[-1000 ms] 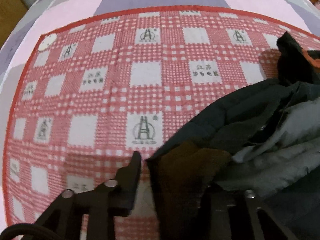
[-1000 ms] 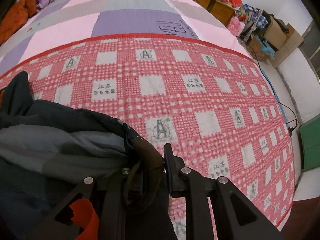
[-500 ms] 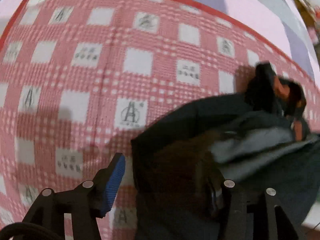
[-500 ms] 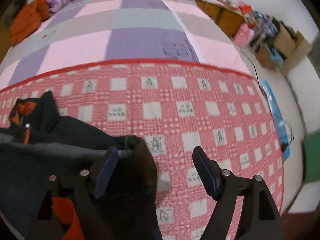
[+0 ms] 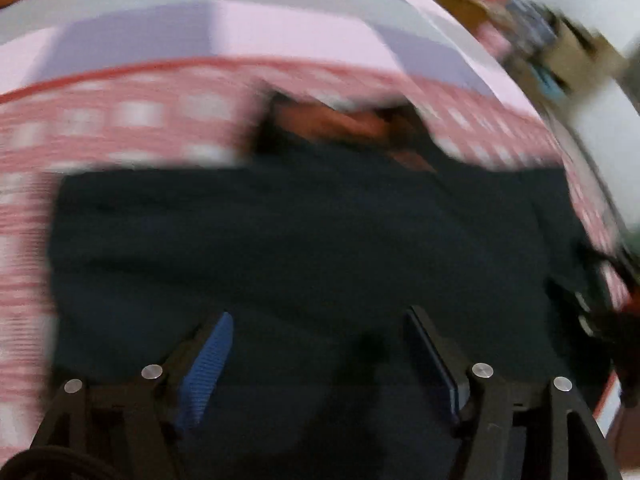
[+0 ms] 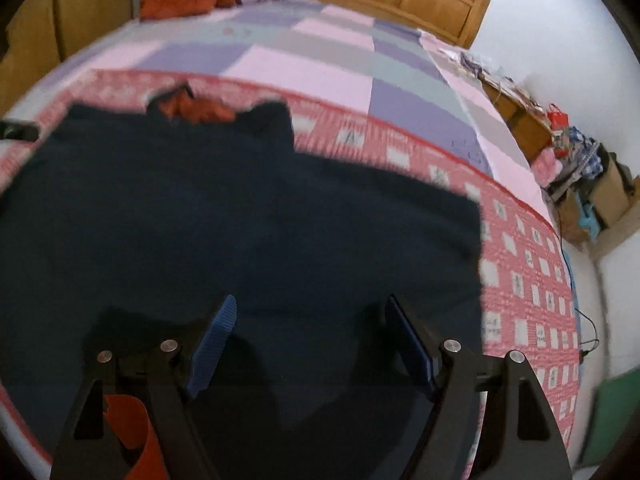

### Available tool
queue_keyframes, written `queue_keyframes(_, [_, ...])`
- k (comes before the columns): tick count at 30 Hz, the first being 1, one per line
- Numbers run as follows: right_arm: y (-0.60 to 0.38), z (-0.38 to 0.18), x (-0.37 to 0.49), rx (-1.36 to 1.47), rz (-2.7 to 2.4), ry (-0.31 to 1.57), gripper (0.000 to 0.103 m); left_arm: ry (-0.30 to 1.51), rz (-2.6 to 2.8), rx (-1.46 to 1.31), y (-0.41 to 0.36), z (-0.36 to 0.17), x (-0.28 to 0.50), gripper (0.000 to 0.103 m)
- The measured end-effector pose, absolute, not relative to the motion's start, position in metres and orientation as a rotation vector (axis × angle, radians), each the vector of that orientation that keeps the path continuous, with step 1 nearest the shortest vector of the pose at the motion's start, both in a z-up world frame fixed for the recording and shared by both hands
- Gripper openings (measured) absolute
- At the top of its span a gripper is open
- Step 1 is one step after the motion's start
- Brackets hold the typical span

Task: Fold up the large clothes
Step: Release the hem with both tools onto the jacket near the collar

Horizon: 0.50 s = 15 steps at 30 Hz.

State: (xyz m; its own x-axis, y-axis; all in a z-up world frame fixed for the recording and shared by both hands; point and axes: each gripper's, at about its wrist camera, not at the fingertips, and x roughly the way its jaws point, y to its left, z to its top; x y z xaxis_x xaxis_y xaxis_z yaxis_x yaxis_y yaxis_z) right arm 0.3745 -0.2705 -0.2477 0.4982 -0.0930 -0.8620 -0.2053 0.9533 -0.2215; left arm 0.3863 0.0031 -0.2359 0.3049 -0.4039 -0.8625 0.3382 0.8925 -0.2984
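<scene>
Now the left gripper (image 5: 320, 322) is opening, nothing pinched; the right gripper (image 6: 310, 306) gapes wide, released too. Below and beyond both jaws spreads the dark jacket (image 6: 240, 220), orange lining (image 6: 200, 110) at its far edge, on the red checked cloth (image 6: 520, 280); its printed marks are too blurred to read.

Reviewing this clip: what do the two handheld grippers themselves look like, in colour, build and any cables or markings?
Both are black, angular two-finger frames with triangular cut-outs and round silver pivot bolts. The left gripper has ribbed blue pads lining its jaws, and a black cable loops at its lower left corner. The right gripper has matching ribbed blue pads and an orange-red piece showing through its left cut-out. No markings are legible.
</scene>
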Motion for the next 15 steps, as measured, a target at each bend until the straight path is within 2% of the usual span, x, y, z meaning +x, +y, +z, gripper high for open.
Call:
queue_keyframes(1, [-0.274, -0.256, 0.385, -0.263, 0.051, 1.054, 0.088, 1.151, -0.478, -0.014, -0.012, -0.243, 0.386, 0.079])
queue_keyframes(3, [-0.278, -0.268, 0.405, -0.232, -0.002, 1.053, 0.101, 1.071, -0.433, 0.048, -0.034, -0.254, 0.396, 0.097])
queue_keyframes(4, [-0.280, -0.274, 0.421, -0.224, -0.030, 1.054, 0.103, 1.055, -0.412, 0.045, -0.036, -0.256, 0.403, 0.099])
queue_keyframes(6, [-0.283, -0.281, 0.444, -0.194, -0.043, 1.071, 0.103, 1.053, -0.359, 0.022, -0.035, -0.262, 0.425, 0.103])
queue_keyframes(11, [-0.282, -0.298, 0.503, -0.213, -0.089, 1.103, 0.103, 1.059, -0.230, 0.030, -0.034, -0.279, 0.468, 0.103])
queue_keyframes(15, [-0.294, -0.314, 0.534, -0.138, -0.103, 1.137, 0.103, 1.045, -0.169, 0.013, -0.025, -0.294, 0.474, 0.103])
